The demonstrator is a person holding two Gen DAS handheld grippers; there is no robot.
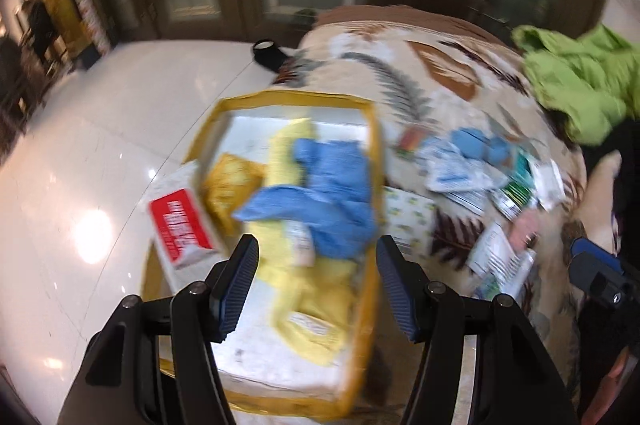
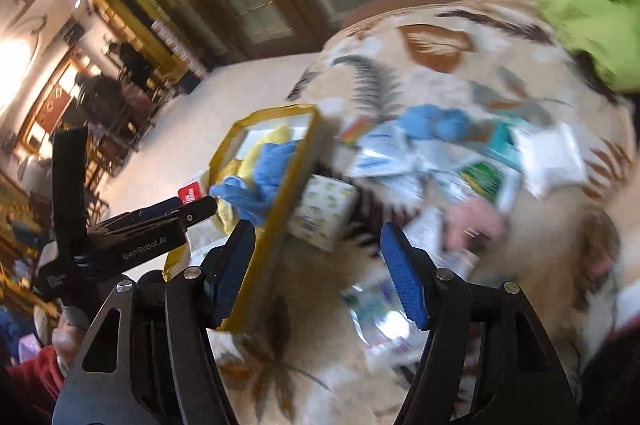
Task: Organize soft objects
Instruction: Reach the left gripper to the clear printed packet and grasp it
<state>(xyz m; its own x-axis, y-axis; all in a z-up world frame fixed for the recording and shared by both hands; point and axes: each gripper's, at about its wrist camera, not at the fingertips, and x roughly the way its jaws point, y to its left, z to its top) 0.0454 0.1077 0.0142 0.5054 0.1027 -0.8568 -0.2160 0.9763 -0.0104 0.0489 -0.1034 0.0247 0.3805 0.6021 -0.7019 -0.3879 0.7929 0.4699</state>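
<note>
We see both the left gripper (image 1: 316, 287) and right gripper (image 2: 318, 271) with jaws apart, seemingly empty, above the yellow-rimmed bag (image 1: 374, 161).

Readable only: "GenRobot.AI" in pale letters on the black plastic body of the left gripper (image 2: 192, 211), left of the near blue-padded fingers (image 2: 232, 265). White lettering on the red-and-white rectangular pack (image 1: 182, 229), just left of the left finger in the left wrist view, blurred beyond reading. Print on the small packets (image 1: 460, 177) beyond the right finger likewise illegible.
</note>
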